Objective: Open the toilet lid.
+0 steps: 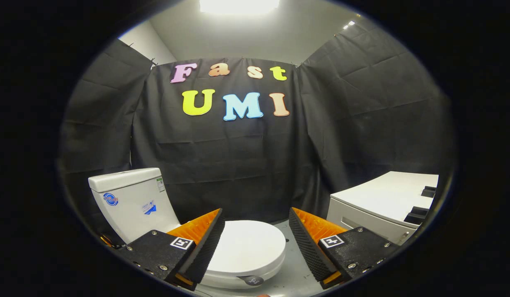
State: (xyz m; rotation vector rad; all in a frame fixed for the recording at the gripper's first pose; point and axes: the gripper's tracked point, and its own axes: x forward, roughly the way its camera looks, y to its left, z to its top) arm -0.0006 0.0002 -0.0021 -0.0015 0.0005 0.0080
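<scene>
Between spread jaws of the gripper (257, 218), smooth oval toilet lid (249, 247), closed.

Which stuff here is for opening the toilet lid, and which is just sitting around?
For the job: toilet lid, down flat; gripper, fingers open above it.

Just around: toilet tank; white cabinet on the other side; small dark tab at the bowl's front.

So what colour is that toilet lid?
White, plain, no pattern. The toilet lid shows best in the gripper view, lying closed beyond the open tool.
</scene>
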